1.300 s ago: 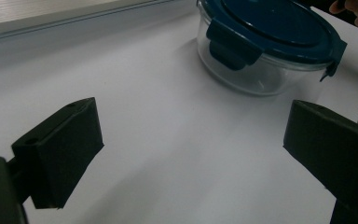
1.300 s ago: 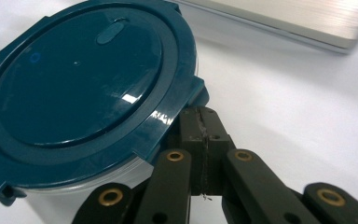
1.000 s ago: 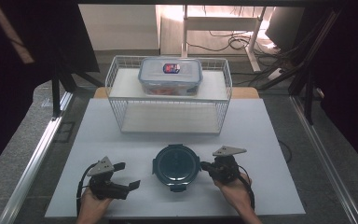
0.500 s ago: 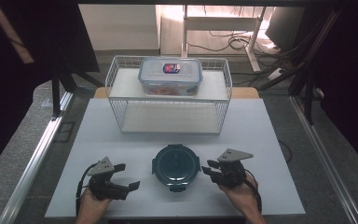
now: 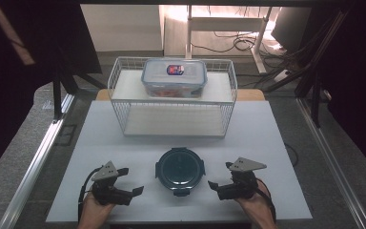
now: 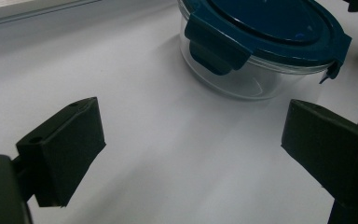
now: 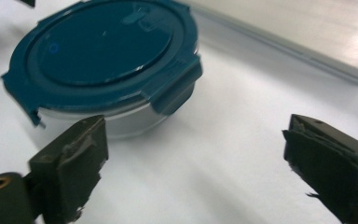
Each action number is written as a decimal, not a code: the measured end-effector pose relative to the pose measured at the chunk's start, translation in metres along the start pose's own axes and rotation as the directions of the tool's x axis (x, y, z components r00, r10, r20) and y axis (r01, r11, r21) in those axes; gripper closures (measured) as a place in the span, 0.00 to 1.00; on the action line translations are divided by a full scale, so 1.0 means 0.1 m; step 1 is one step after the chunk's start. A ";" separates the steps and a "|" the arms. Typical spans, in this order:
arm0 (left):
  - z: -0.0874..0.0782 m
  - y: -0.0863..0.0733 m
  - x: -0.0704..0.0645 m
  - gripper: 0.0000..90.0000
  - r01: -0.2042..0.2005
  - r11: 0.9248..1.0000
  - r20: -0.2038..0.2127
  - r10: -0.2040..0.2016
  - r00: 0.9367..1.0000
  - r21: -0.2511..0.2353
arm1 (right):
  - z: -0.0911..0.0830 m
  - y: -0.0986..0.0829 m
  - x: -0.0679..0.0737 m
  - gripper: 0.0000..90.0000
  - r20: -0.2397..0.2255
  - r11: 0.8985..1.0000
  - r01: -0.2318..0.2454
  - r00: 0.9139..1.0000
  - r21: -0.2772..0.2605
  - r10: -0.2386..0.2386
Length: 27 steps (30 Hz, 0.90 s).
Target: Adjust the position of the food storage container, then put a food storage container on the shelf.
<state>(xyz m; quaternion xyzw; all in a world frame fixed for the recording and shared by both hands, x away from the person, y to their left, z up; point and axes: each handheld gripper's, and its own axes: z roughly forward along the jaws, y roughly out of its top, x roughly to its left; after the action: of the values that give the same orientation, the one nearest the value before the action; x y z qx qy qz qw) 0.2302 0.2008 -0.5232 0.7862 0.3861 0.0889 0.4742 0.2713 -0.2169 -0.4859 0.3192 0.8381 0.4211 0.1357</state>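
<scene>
Left claw (image 5: 129, 182) and right claw (image 5: 220, 176) both released, jaws wide apart, empty, low over the white surface (image 5: 276, 143). Round glass container (image 5: 179, 170) with its blue lid (image 7: 105, 49) clipped on sits between them, touching neither. Behind it: wire basket (image 5: 174, 125), a lidded box (image 5: 174, 77) on top.

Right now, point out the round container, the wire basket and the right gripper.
round container (image 5: 179, 168), high view, centre of its blue lid.
wire basket (image 5: 173, 119), high view, front wire wall.
right gripper (image 5: 220, 177), high view, midway between its open fingertips.
</scene>
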 end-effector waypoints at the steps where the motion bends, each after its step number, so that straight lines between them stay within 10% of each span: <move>1: 0.00 0.00 0.00 0.06 -0.001 1.000 -0.001 0.001 1.000 0.002 | 0.02 -0.02 0.00 0.04 -0.011 1.000 0.001 1.000 0.008 -0.001; 27: 0.07 0.11 -0.03 0.06 0.050 0.999 0.079 -0.051 0.996 0.013 | 0.07 0.08 0.00 0.02 -0.045 1.000 0.008 0.999 0.001 -0.008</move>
<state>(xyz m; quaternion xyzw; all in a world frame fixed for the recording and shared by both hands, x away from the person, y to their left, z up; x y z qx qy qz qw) 0.2373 0.1912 -0.5175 0.7817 0.3873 0.0432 0.4869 0.2778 -0.2087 -0.4839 0.3063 0.8425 0.4271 0.1183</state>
